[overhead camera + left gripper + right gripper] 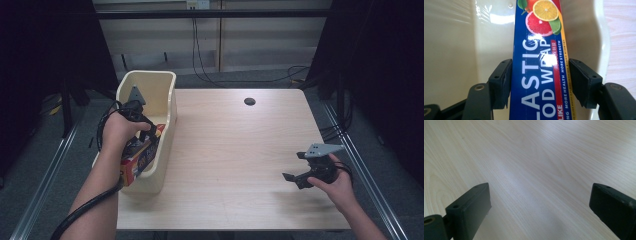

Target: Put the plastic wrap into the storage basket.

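— Box (142,159) placement first: where does it sit?

— In the cream bin (170,100) at the left edge of the tabletop (240,150), towards the bin's near end. It's a blue plastic-wrap carton. The left tool (540,72) holds it narrowly, one pad against each long side.

— And the other hand?

— The right tool (293,165) hovers near the right edge, close to the near right corner, with its jaws wide and nothing but bare wood between them.

— What could go wrong from here?

— I'd guess the carton's glossy card is the main risk. The pads grip only a short stretch of a long box, so a loose squeeze could let it pivot or slide and knock the bin wall. The bin also stands right at the left edge. A sideways push from the hand or the trailing cable might nudge it off.

— Anything you can't make out?

— Quite a bit. In the high view the hand covers the far end of the carton, and I can't tell whether it lies flat on the bin floor or leans on the near rim. In the left gripper view the print is cut off at both ends, and glare on the bin wall hides its surface. How hard the pads press is not something I can judge.
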Demonstrator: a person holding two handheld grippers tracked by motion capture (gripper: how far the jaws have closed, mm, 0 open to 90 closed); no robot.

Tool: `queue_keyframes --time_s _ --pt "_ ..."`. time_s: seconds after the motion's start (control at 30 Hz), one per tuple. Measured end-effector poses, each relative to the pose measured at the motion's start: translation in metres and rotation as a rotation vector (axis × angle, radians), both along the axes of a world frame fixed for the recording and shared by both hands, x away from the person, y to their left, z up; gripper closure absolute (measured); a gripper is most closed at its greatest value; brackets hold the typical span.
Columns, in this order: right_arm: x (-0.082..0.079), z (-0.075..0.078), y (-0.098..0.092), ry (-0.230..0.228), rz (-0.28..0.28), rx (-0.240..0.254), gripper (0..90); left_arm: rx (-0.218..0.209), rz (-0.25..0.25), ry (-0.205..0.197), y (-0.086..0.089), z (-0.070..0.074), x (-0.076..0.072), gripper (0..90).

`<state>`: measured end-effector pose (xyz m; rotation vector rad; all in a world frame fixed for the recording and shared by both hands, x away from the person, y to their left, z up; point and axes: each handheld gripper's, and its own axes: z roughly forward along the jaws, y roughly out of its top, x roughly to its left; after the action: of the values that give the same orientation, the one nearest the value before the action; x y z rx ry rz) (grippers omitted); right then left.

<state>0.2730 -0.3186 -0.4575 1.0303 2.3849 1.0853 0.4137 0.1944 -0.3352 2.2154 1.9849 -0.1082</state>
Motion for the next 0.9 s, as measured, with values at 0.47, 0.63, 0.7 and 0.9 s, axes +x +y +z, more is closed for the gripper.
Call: queue_keyframes --time_s 0.47,0.63,0.7,0.9 --pt "-0.001 0.001 -0.001 -0.005 0.000 0.003 3.4 -0.059 -0.025 -0.105 -0.007 0.036 -0.002 24.0" --pt "-0.001 0.002 -0.002 -0.006 -0.004 0.006 3.3 -0.085 -0.057 -0.140 -0.014 0.046 -0.003 17.8" --pt "-0.001 0.002 -0.002 -0.003 -0.003 0.009 3.4 -0.096 -0.075 -0.149 -0.019 0.049 -0.004 16.4" --pt "-0.001 0.004 -0.001 -0.013 -0.002 0.008 3.3 -0.115 -0.140 -0.185 -0.037 0.057 -0.009 12.9"
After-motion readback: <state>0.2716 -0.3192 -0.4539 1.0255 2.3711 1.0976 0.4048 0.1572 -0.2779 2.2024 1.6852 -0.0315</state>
